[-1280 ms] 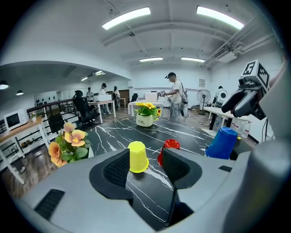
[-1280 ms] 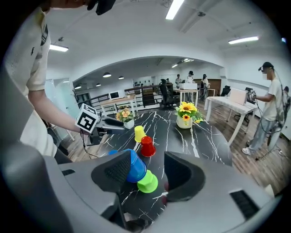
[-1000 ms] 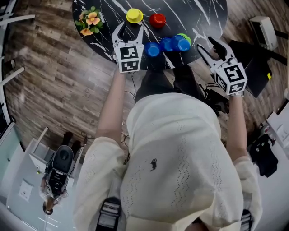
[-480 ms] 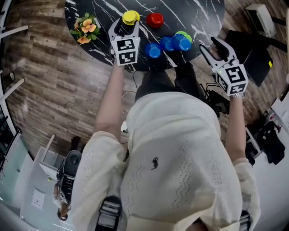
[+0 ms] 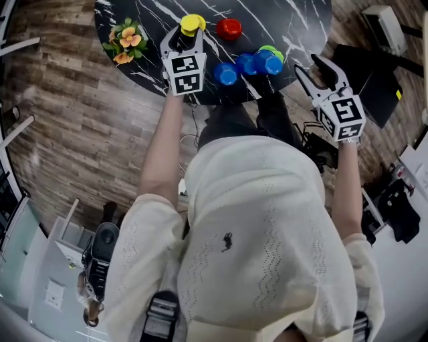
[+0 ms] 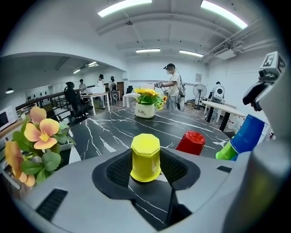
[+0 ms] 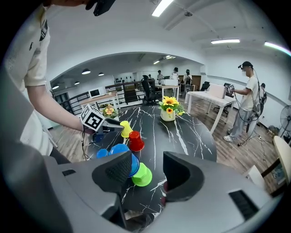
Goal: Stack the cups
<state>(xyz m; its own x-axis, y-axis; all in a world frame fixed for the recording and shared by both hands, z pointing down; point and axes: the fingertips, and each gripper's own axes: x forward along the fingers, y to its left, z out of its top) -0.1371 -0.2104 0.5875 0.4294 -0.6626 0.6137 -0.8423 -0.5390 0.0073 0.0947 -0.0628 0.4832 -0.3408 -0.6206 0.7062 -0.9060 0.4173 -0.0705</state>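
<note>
The table is round and black with white veins, standing on a wood plank floor in a bright open office where people stand at desks far behind. A small pot of orange flowers sits at the table's left edge, and a white vase of yellow flowers stands on the far side.

My left gripper reaches over the near edge and points down at the yellow cup. That cup stands upside down on the table, right between my left jaws. The jaws have just been closing, and in the left gripper view both pads lie against the cup's sides, with no table showing between pad and cup. The cup's rim is flat on the marble.

The red cup stands upside down just beside the yellow one, to its right, and the two do not touch. Nearer to me, a blue cup sits alone. Right of it, more blue cups and a green cup lie tipped over, fitted together. I cannot tell which sits inside which.

My right gripper hangs off the table's right edge, well apart from the cups and tilted down. Its jaws stand wide apart with nothing between them. Through the gap I see only the green cup, farther off on the table.
</note>
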